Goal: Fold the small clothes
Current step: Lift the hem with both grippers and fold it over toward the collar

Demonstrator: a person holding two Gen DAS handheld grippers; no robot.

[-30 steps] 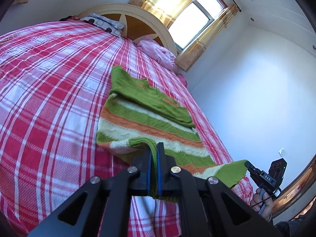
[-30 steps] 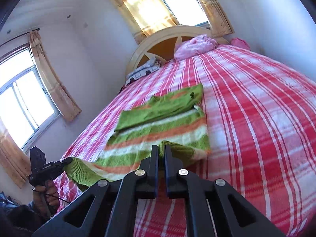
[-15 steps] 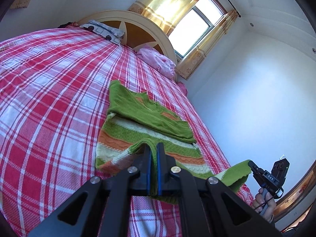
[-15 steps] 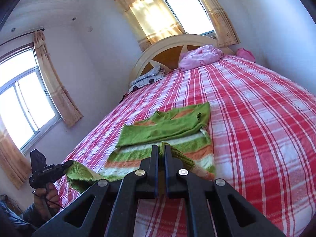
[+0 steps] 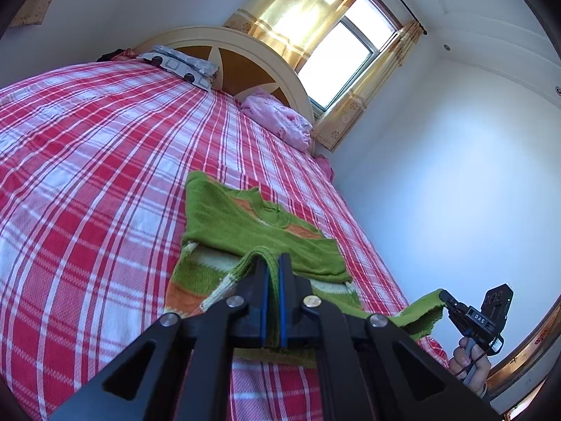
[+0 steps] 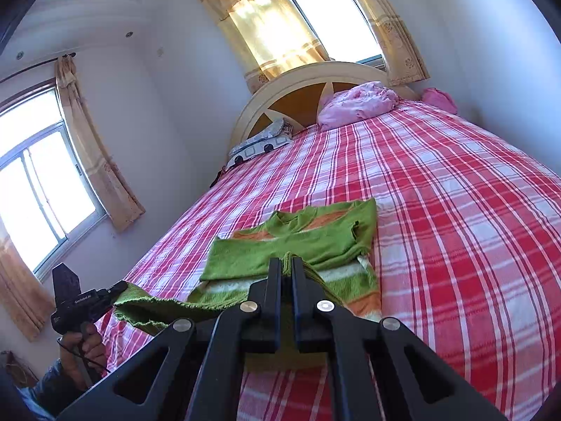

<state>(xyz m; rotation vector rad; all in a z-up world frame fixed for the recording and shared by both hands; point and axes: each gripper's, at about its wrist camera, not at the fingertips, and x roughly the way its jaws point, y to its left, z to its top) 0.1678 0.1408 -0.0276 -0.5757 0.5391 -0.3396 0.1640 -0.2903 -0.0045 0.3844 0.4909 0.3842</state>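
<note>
A small green knit sweater (image 5: 242, 224) with orange and cream stripes lies on the red plaid bed; it also shows in the right wrist view (image 6: 301, 242). Its sleeves are folded across the chest. My left gripper (image 5: 273, 263) is shut on the sweater's hem at one bottom corner and holds it lifted above the bed. My right gripper (image 6: 286, 265) is shut on the other bottom corner of the hem. The hem hangs stretched between them. The right gripper shows in the left view (image 5: 447, 298), the left gripper in the right view (image 6: 117, 287).
The red plaid bedspread (image 5: 87, 175) covers a wide bed. A pink pillow (image 5: 277, 119) and a grey patterned pillow (image 5: 182, 65) lie by the cream headboard (image 5: 245, 56). A white wall (image 5: 455, 175) runs close along the bed's right side.
Both grippers have carried the lifted hem forward over the sweater toward the collar. The striped lower body now lies doubled under the raised hem and less of it shows.
</note>
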